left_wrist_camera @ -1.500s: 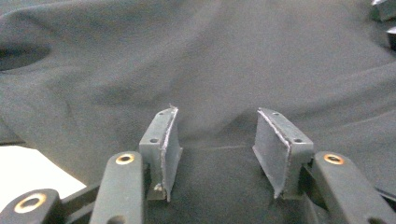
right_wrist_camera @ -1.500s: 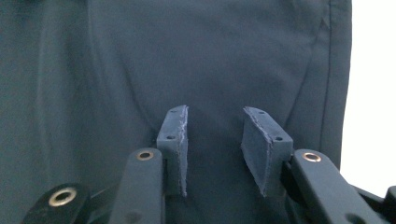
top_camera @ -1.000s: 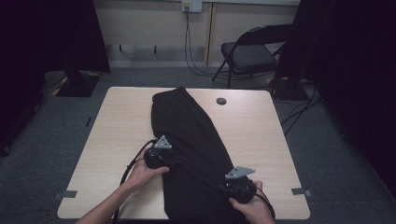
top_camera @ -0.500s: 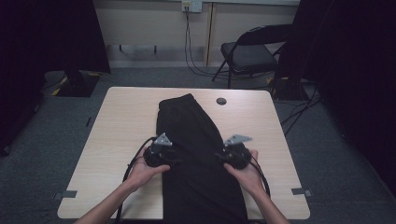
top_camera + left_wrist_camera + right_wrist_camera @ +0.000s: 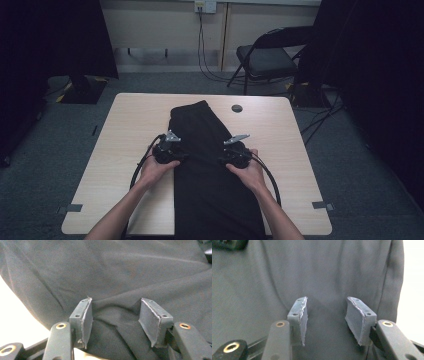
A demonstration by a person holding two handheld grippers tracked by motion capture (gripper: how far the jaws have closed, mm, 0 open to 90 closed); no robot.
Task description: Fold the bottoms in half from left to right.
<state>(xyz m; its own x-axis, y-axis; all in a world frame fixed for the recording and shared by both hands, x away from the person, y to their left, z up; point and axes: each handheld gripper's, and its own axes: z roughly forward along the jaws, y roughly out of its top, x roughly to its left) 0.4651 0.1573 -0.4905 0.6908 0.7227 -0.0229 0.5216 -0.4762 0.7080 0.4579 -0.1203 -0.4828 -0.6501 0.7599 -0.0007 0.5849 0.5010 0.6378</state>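
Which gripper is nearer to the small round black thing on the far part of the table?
Right. The right gripper sits almost straight below the round black thing on the black cloth; the left gripper is across the cloth, farther off.

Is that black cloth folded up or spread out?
Spread out: the black cloth lies as one long strip down the table, lightly wrinkled between the grippers.

No legible text, label, brand, number or sign found in any view. The black garment (image 5: 207, 165), the surface (image 5: 125, 145) and the fingers (image 5: 83, 320) carry no readable markings.
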